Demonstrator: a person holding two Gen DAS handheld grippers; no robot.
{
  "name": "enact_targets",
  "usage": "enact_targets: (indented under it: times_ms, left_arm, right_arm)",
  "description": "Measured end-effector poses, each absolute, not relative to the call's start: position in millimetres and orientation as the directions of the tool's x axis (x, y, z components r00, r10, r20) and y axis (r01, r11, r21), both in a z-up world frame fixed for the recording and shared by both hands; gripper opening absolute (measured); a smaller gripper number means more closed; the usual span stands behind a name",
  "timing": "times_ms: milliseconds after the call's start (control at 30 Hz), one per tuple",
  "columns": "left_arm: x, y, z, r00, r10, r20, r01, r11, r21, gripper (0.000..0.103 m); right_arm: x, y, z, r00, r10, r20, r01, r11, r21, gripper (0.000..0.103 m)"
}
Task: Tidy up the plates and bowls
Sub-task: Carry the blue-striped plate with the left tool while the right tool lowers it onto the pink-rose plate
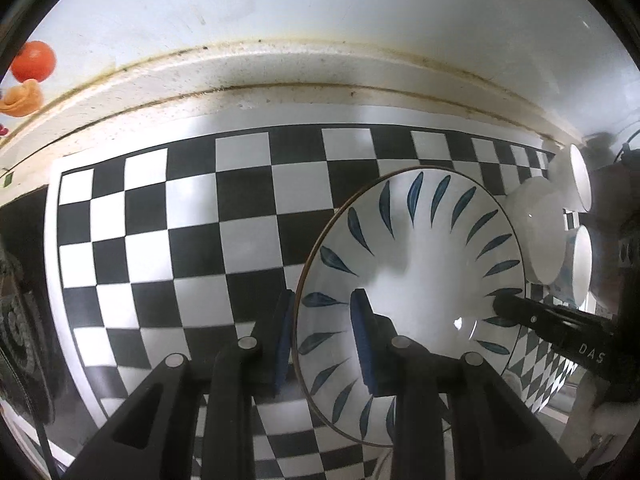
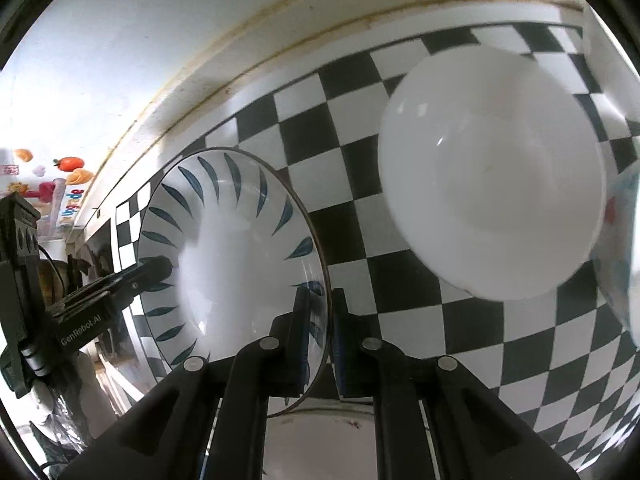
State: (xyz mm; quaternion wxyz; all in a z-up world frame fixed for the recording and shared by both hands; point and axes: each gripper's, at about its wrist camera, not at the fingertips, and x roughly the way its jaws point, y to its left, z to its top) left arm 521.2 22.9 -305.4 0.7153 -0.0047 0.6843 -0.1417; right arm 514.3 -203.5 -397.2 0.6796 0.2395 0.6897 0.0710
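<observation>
Both tongs, left point(image 1: 322, 340) and right point(image 2: 320, 336), are pinching opposite rims of the plate point(image 1: 416, 264) above the checkered desk point(image 1: 192, 220). Uneven pulling is risking a slip, likely knocking the bowl point(image 2: 492, 184) just right.

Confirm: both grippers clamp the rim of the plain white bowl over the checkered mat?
Wrong dish. Both the left gripper and right gripper clamp the leaf-patterned plate, per both wrist views. The plain white bowl sits untouched on the checkered mat.
</observation>
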Motion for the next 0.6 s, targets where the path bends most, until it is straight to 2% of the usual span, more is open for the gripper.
enact_targets:
  times_ms: [300,600]
  left_arm:
    - [497.6,34.1,-267.2,0.074,-0.244,-0.967,0.192,0.955,-0.227,0.025]
    - [442.0,27.5,-245.2,0.083,-0.271,-0.959,0.192,0.949,-0.252,0.025]
  right_arm:
    - [492.0,-208.5,-357.6,0.074,0.439,-0.895,0.183,0.877,0.445,0.011]
    - [443.4,-224.2,-329.4,0.088,0.445,-0.891,0.145,0.879,0.454,0.011]
